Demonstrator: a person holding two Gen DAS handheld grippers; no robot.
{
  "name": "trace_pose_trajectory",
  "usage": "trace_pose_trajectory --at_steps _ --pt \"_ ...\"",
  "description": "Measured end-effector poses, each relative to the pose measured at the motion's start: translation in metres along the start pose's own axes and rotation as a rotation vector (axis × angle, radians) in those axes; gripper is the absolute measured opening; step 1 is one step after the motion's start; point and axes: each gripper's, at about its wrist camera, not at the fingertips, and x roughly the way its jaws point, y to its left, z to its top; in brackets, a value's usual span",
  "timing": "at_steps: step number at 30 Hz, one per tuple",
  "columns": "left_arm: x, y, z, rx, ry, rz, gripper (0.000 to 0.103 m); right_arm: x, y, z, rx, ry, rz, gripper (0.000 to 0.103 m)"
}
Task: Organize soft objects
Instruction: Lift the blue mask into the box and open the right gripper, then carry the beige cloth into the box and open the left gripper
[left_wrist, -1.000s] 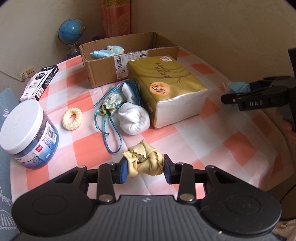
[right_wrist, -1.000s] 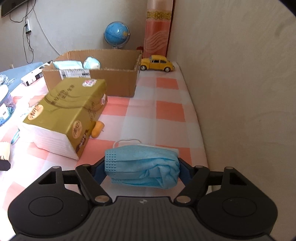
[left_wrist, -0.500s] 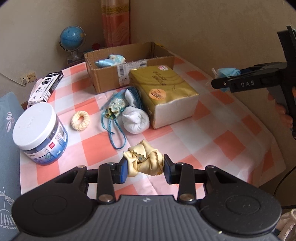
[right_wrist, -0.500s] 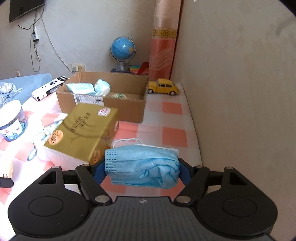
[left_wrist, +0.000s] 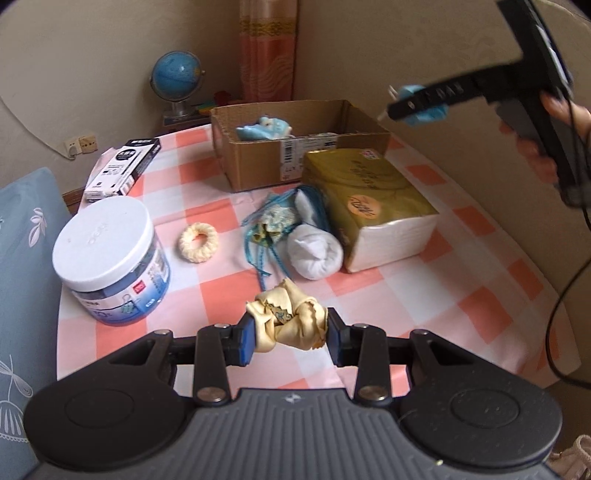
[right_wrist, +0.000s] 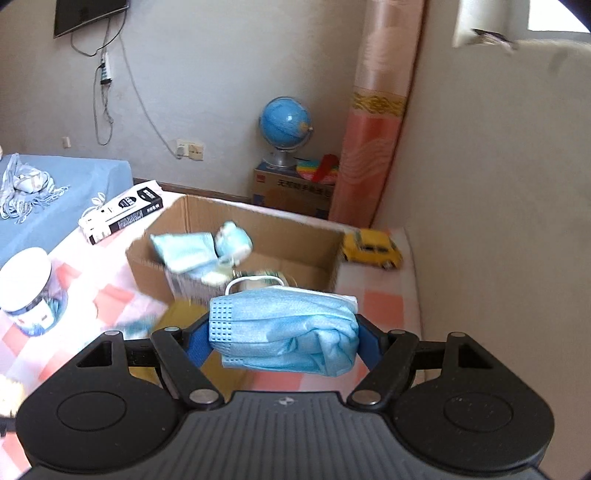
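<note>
My left gripper (left_wrist: 290, 326) is shut on a cream scrunchie (left_wrist: 286, 319), held above the checked table's near edge. My right gripper (right_wrist: 282, 332) is shut on a folded blue face mask (right_wrist: 284, 330), held high, above and just in front of the open cardboard box (right_wrist: 295, 236); it also shows in the left wrist view (left_wrist: 417, 107) with the mask (left_wrist: 424, 114). The box (left_wrist: 258, 162) holds pale blue soft items (left_wrist: 264, 129). On the table lie a white rolled sock (left_wrist: 314, 251), a blue-corded pouch (left_wrist: 269, 225) and a cream ring scrunchie (left_wrist: 198, 243).
A gold tissue pack (left_wrist: 369, 206) lies in front of the box. A white-lidded jar (left_wrist: 109, 258) and a black-and-white carton (left_wrist: 123, 168) are at the left. A yellow toy car (right_wrist: 371, 248) sits by the wall. A globe (right_wrist: 286, 125) stands behind the table.
Both grippers have risen. The right one has lifted the mask from near the table's right side up and toward the box. The left one has pulled up and back with the scrunchie.
</note>
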Motion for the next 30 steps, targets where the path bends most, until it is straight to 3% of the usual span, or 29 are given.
trace_pose_trajectory --at_steps 12,16,21,30 --pt "0.013 0.023 0.003 -0.062 0.02 0.053 0.036 0.091 0.002 0.071 -0.029 0.04 0.042 0.081" --pt "0.017 0.026 0.005 -0.069 0.028 0.057 0.036 0.113 -0.002 0.075 -0.016 0.053 0.037 0.101" --pt "0.019 0.025 0.006 -0.058 0.033 0.05 0.036 0.115 -0.009 0.069 0.022 0.057 0.041 0.103" --pt "0.013 0.02 0.008 -0.043 0.032 0.037 0.036 0.076 -0.008 0.05 0.048 0.083 0.036 0.103"
